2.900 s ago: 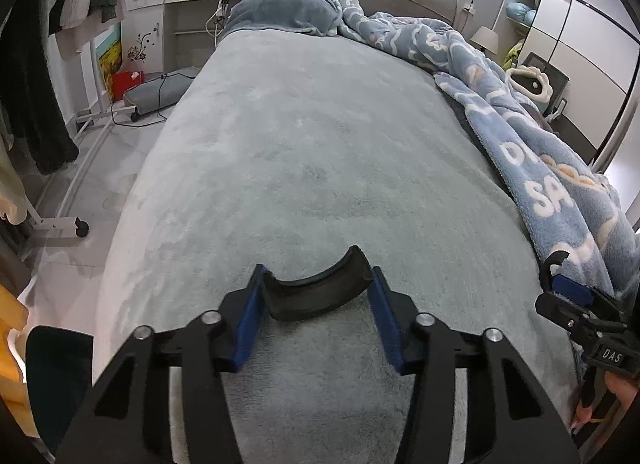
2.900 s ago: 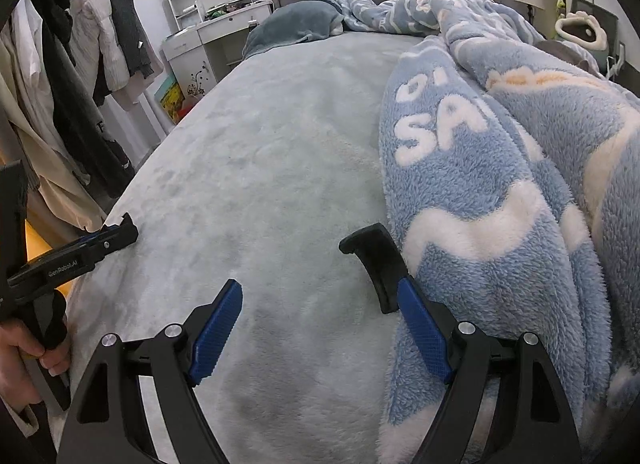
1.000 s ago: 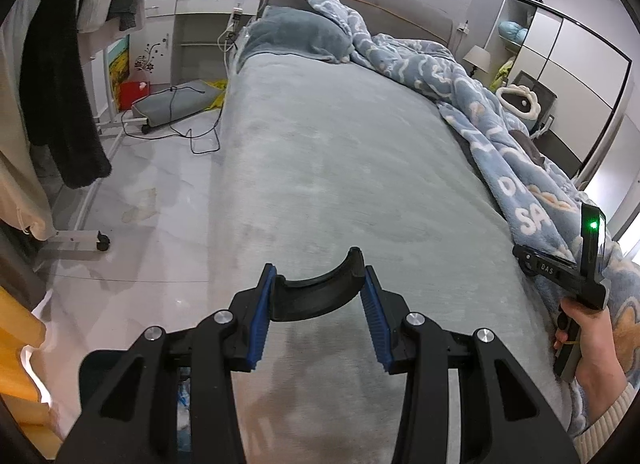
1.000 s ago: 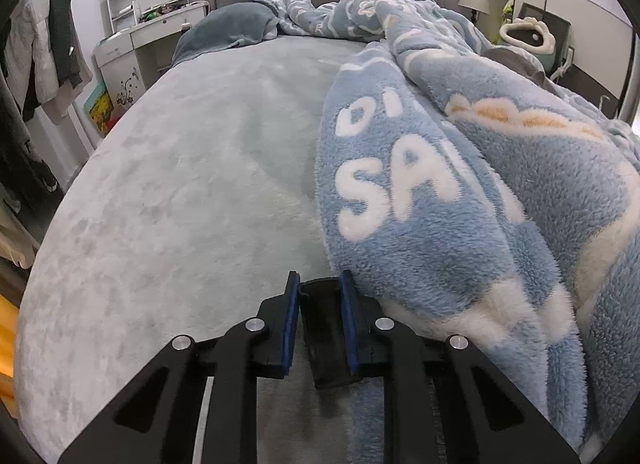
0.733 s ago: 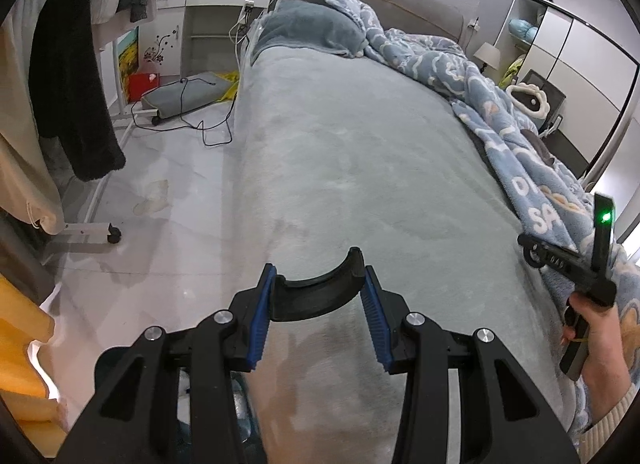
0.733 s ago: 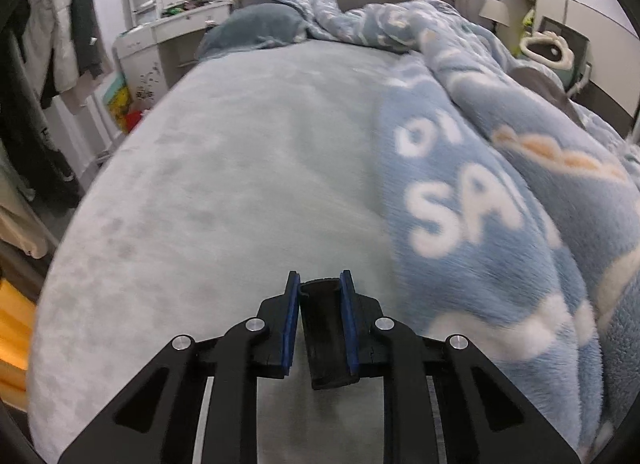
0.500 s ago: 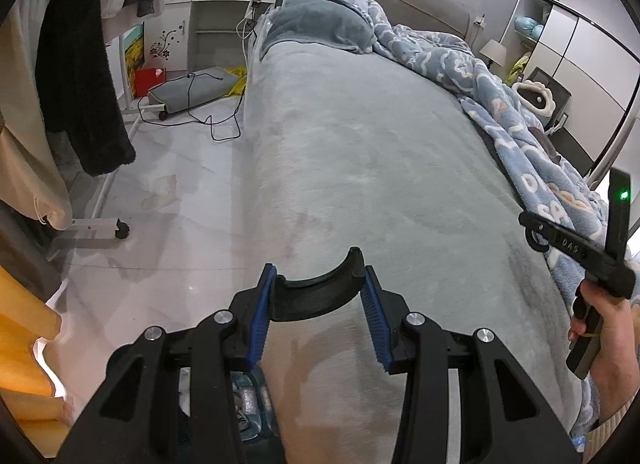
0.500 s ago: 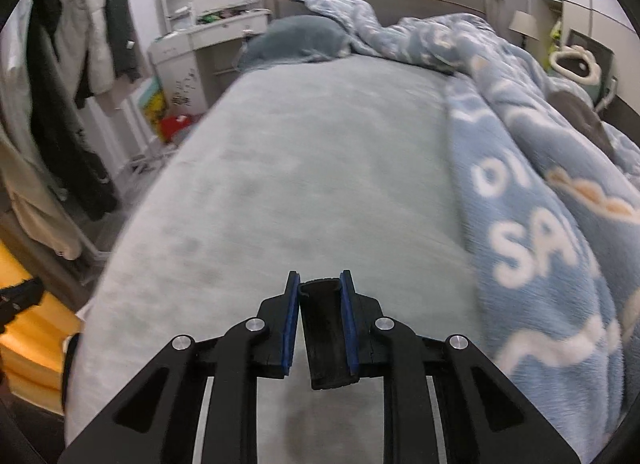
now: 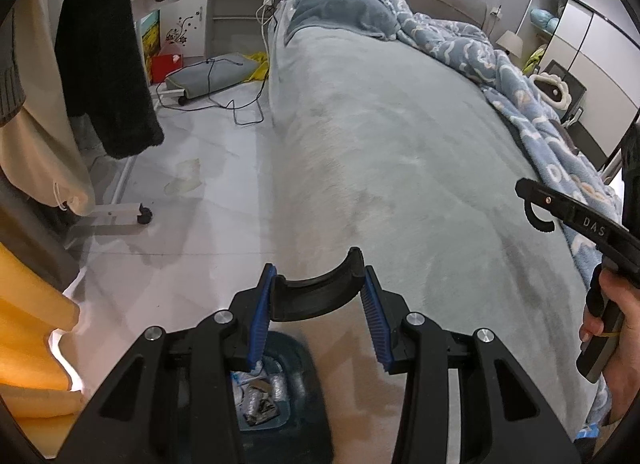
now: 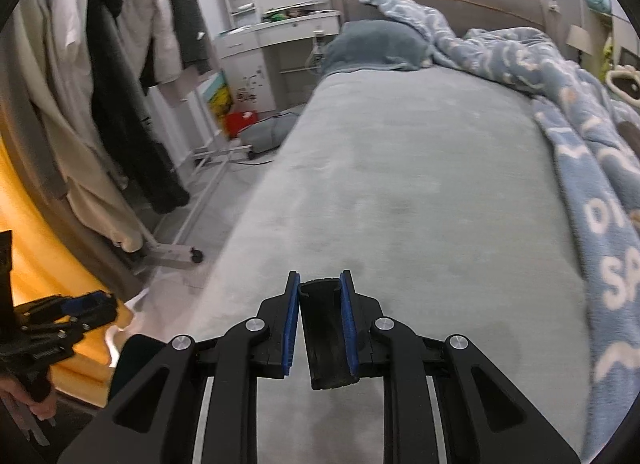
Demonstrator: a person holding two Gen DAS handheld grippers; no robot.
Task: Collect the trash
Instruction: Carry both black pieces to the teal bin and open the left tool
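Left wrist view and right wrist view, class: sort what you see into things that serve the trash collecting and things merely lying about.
Belongs to the job:
- left tool, holding a curved black piece
- right tool, shut on a black piece
- trash bin beside the bed, litter inside

Just lying about:
- blue blanket
- pillow
- hanging clothes
- red box
- floor cable

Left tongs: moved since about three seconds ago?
Yes. The left tongs, shut on a curved black piece, went from over the bed leftward, past its edge, above the trash bin.
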